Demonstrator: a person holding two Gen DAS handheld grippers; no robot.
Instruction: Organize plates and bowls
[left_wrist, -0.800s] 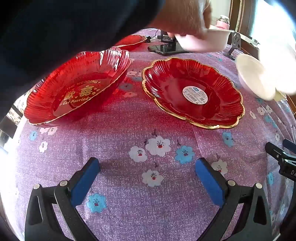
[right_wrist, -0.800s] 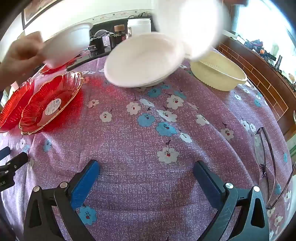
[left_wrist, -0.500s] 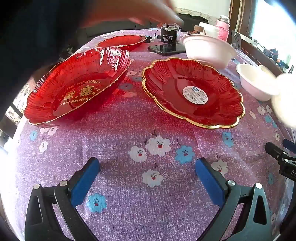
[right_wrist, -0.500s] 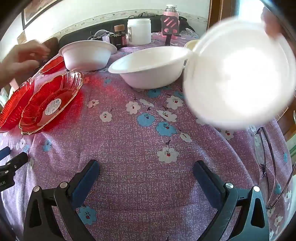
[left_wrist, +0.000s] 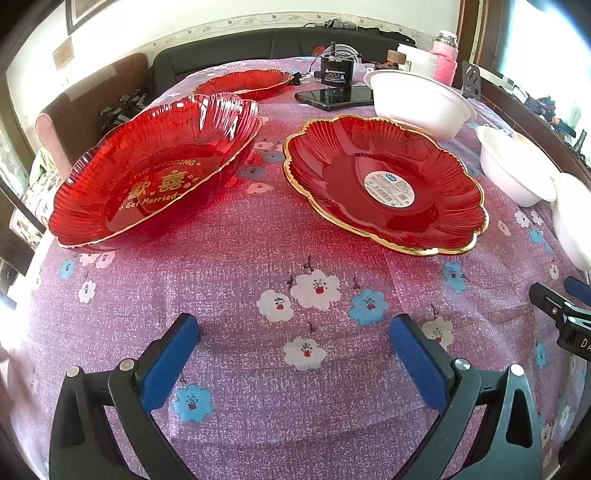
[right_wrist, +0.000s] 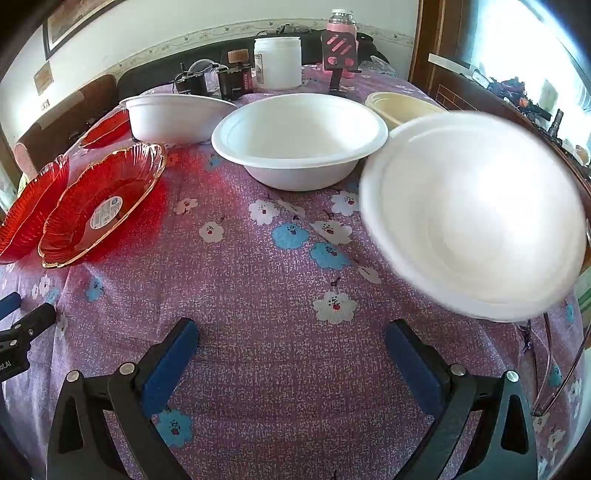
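Plates: two red glass-like ones, the labelled plate (left_wrist: 384, 184) at one o'clock, the wedding plate (left_wrist: 155, 173) at eleven, on the table (left_wrist: 295, 295). Probably brittle, slick; pinch the fluted rim. Both hand-held grippers, left (left_wrist: 291, 350) and right (right_wrist: 291, 347), gape empty.

Light: bright daylight pours from the window (right_wrist: 554, 62), blown out white.
Glare: red plate (left_wrist: 384, 184) casts a red glow on the table (left_wrist: 258, 266).
Blur: nearest white bowl (right_wrist: 476, 218) smeared, overexposed.
Edges: fisheye bending, dark corners.
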